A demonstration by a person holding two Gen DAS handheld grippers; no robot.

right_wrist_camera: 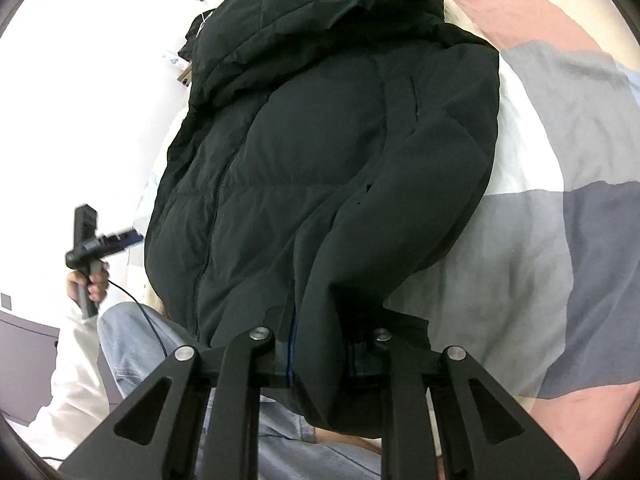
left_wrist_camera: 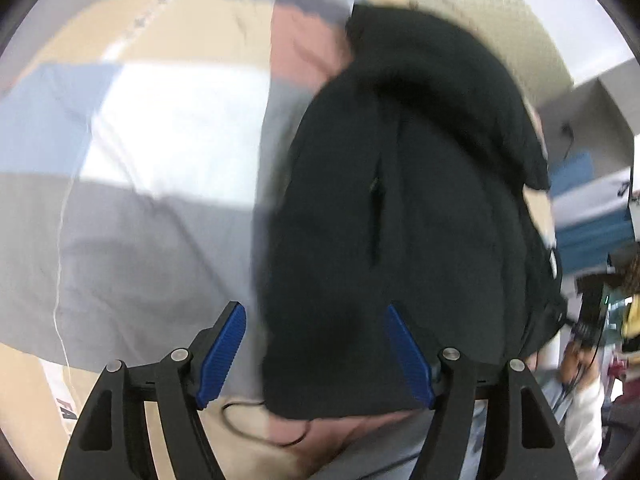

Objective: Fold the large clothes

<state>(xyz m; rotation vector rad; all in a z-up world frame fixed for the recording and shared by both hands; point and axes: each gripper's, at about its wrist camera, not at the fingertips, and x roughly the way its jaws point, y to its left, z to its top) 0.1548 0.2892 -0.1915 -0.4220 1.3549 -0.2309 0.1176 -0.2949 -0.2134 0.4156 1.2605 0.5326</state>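
Note:
A large black puffer jacket [right_wrist_camera: 320, 140] lies on a bed with a patchwork cover [right_wrist_camera: 560, 220], its zipper front up and its hood at the far end. My right gripper [right_wrist_camera: 320, 344] is shut on the jacket's sleeve cuff at the near hem; the fabric drapes over the fingers and hides them. In the left wrist view the jacket [left_wrist_camera: 400, 220] fills the middle and right, blurred. My left gripper [left_wrist_camera: 316, 352] is open, its blue pads [left_wrist_camera: 222, 356] wide apart at the jacket's near edge, with nothing between them. It also shows in the right wrist view [right_wrist_camera: 120, 238], held off the jacket's left side.
The bed cover [left_wrist_camera: 140, 220] has grey, white, blue, pink and beige patches. The person's jeans [right_wrist_camera: 132, 340] and white sleeve [right_wrist_camera: 76, 380] are at the near edge of the bed. A thin cable [left_wrist_camera: 256, 416] trails by the left gripper. Furniture and clutter [left_wrist_camera: 600, 300] stand at the right.

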